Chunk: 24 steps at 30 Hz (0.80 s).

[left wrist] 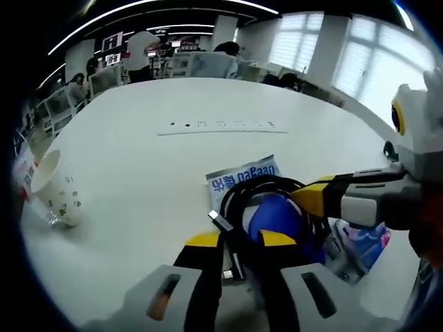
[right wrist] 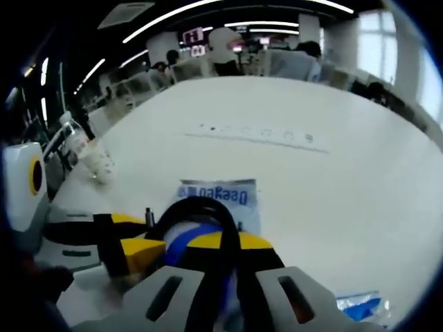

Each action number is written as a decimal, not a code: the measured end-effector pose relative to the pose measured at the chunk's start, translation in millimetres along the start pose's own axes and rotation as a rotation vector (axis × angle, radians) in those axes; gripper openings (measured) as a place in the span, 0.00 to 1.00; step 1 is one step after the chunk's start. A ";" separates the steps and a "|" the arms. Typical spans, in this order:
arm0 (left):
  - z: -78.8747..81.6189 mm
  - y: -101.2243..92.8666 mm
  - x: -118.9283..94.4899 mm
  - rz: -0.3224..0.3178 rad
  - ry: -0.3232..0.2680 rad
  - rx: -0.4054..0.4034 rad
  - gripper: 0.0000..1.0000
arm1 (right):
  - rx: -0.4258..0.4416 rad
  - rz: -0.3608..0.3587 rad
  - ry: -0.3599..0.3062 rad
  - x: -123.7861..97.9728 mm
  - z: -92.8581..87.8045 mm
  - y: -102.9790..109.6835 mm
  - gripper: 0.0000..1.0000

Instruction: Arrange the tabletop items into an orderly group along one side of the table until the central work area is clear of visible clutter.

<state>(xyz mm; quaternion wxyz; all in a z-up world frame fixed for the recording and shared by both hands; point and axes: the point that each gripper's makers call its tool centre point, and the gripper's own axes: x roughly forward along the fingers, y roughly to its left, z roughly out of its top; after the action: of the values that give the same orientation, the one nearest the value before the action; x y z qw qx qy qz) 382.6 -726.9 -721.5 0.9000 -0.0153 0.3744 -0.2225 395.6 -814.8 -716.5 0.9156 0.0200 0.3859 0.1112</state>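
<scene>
Cable (left wrist: pixel 263 190) coils over blue packet (left wrist: pixel 242 176); paper cup (left wrist: pixel 55 190) well apart.

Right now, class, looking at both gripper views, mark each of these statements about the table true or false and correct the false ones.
1. A coiled black cable lies over a blue object. True.
2. The paper cup stands upright at the table's centre. False: it lies tipped over near the table edge.
3. A white power strip lies on the table beyond the cable. True.
4. The packet with blue lettering is stacked on the cup. False: it lies flat by the cable, apart from the cup.
5. The left gripper and right gripper both reach the cable. True.
</scene>
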 end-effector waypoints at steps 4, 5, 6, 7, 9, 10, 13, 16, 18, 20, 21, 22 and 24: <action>1.0 2.9 -6.8 0.000 -0.006 0.006 0.16 | 0.001 0.005 -0.016 -3.3 2.4 6.6 0.01; 1.0 4.6 -9.0 0.000 -0.009 0.005 0.16 | 0.001 0.007 -0.020 -4.3 2.9 8.5 0.01; 0.7 5.8 -10.4 0.000 -0.010 0.002 0.16 | 0.001 0.010 -0.025 -5.4 3.8 11.1 0.01; 0.4 7.4 -12.1 0.001 -0.010 -0.008 0.16 | 0.002 0.014 -0.026 -5.8 4.2 13.1 0.01; 0.1 10.5 -15.3 0.003 -0.012 -0.019 0.16 | 0.000 0.021 -0.029 -7.7 4.6 17.8 0.01; -0.2 11.5 -16.0 0.003 -0.011 -0.018 0.16 | 0.002 0.025 -0.031 -8.8 5.0 20.4 0.01; -2.3 16.0 -21.2 0.008 -0.009 -0.029 0.15 | -0.007 0.037 -0.034 -11.0 5.9 27.9 0.01; -4.0 21.2 -27.9 0.014 -0.017 -0.040 0.13 | -0.013 0.046 -0.035 -13.2 5.3 34.0 0.01; -5.7 24.7 -32.5 0.017 -0.017 -0.042 0.13 | -0.017 0.053 -0.034 -15.7 4.0 39.3 0.01; -7.0 28.0 -38.4 0.019 -0.022 -0.055 0.12 | -0.021 0.059 -0.034 -17.6 2.5 44.4 0.01; -7.6 29.4 -40.9 0.025 -0.025 -0.077 0.11 | -0.021 0.060 -0.035 -18.3 2.1 46.0 0.01; -7.9 30.5 -43.1 0.029 -0.028 -0.096 0.11 | -0.015 0.065 -0.037 -19.7 1.6 49.2 0.01; -8.5 32.2 -47.6 0.028 -0.030 -0.095 0.11 | -0.015 0.066 -0.039 -21.8 0.7 52.6 0.01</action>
<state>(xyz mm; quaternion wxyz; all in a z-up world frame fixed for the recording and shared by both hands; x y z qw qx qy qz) 359.7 -677.1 -702.1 0.9068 -0.0560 0.3711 -0.1919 371.5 -768.3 -694.2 0.9189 0.0280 0.3663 0.1440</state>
